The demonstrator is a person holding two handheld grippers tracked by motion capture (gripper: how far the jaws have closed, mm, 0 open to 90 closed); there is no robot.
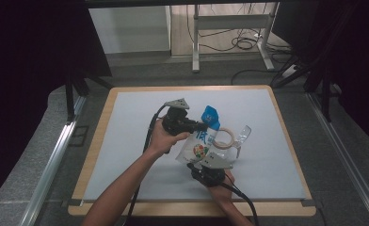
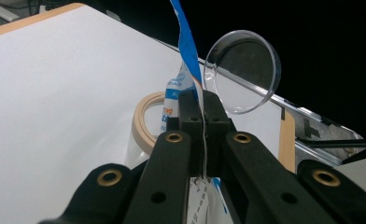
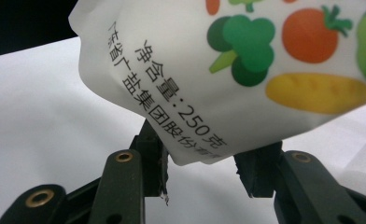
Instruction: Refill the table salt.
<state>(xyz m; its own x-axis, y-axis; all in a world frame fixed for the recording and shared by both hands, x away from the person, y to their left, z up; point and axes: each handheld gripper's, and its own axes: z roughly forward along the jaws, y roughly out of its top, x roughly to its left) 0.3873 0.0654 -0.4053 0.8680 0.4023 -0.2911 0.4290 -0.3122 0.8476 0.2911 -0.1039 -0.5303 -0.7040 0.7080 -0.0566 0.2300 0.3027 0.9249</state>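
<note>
1. Black jaws of the right gripper (image 3: pixel 202 175) stand partly spread at the near edge of the work, and the bottom corner of a white pouch (image 3: pixel 228 74) hangs between them. The left pad looks to touch the pouch's edge; the right pad stands just beside it, and I cannot tell whether it presses.
2. Seen from above, the right gripper (image 1: pixel 210 165) sits low on the white mat (image 1: pixel 126 141), with the person's hand around it, right under the pouch (image 1: pixel 196 147).
3. The pouch is held up off the mat, tilted, its printed vegetables facing the right gripper and its blue top (image 1: pixel 210 115) pointing away.
4. The left gripper (image 1: pixel 202 126) comes in from the left, and its jaws are pressed together on the pouch's upper edge; in the left gripper view (image 2: pixel 203 116) the thin blue-and-white film (image 2: pixel 186 42) runs straight up out of the closed pads.
5. Just beyond the pouch a tan ring (image 1: pixel 226 139) lies on the mat.
6. A clear round dish (image 1: pixel 243 134) stands tilted next to the ring, on its far right side.
</note>
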